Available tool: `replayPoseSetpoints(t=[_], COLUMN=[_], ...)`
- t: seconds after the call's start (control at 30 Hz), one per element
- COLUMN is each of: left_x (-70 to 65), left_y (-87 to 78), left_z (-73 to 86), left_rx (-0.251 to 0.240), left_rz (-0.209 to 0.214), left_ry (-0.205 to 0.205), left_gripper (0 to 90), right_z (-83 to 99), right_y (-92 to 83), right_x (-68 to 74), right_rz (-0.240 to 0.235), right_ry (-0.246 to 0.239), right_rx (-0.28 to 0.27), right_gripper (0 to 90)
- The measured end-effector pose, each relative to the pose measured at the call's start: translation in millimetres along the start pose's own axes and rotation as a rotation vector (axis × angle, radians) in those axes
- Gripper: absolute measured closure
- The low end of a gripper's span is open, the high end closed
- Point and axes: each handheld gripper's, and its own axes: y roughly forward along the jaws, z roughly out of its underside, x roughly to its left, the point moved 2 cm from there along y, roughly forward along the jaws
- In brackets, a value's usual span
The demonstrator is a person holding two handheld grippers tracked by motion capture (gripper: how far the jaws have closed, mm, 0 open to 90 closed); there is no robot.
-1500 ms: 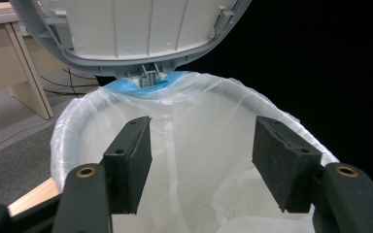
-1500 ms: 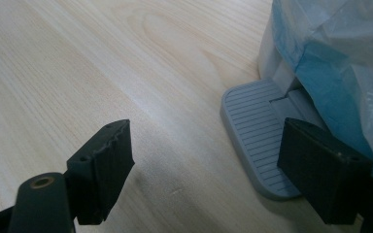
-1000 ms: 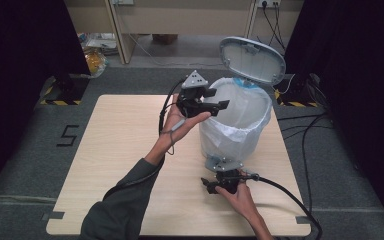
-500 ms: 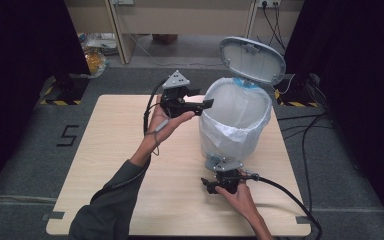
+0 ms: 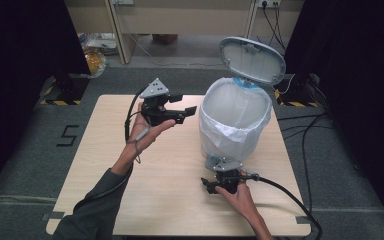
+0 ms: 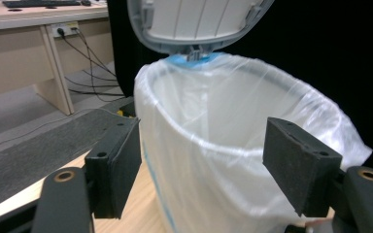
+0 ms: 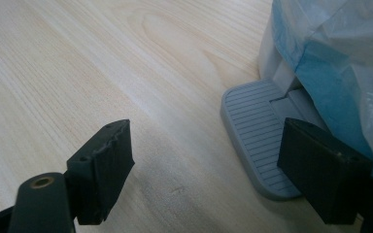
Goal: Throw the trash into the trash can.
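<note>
Plastic-lined pedal bin (image 5: 235,125) is seen with lid (image 5: 252,60) raised. Left gripper (image 5: 187,115) jaws, just opening, are held empty; right gripper (image 5: 207,186) jaws are parted, empty, beside the pedal (image 7: 255,145).

The left hand (image 5: 150,131) holds the left gripper (image 5: 187,115) raised, just left of the pedal bin (image 5: 235,120), pointing level at its upper wall. Its jaws have just been opening and stand wide, nothing between them. The left forearm, in a dark sleeve, reaches up from the lower left. The right hand (image 5: 235,192) keeps the right gripper (image 5: 220,177) low at the bin's foot, jaws apart and empty, one above the bin's pedal.
</note>
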Motion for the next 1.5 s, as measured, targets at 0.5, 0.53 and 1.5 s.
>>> replayPoseSetpoints(t=[0.5, 0.53, 1.5], left_x=[24.7, 25.4, 27.3], left_y=[-40.4, -42.6, -63.3], left_z=[42.9, 47.4, 148.1], left_rx=[0.005, 0.009, 0.09], left_rz=[-0.073, -0.077, -0.111], left_ry=[-0.014, -0.01, -0.054], left_gripper=[25.6, 25.5, 18.6], right_z=[0.1, 0.1, 0.1], right_y=[0.1, 0.1, 0.3], right_x=[0.1, 0.0, 0.2], right_rz=[0.002, 0.002, 0.003], right_ry=[-0.002, -0.003, -0.005], right_rx=[-0.001, -0.001, -0.003], right_gripper=[20.2, 20.2, 20.2])
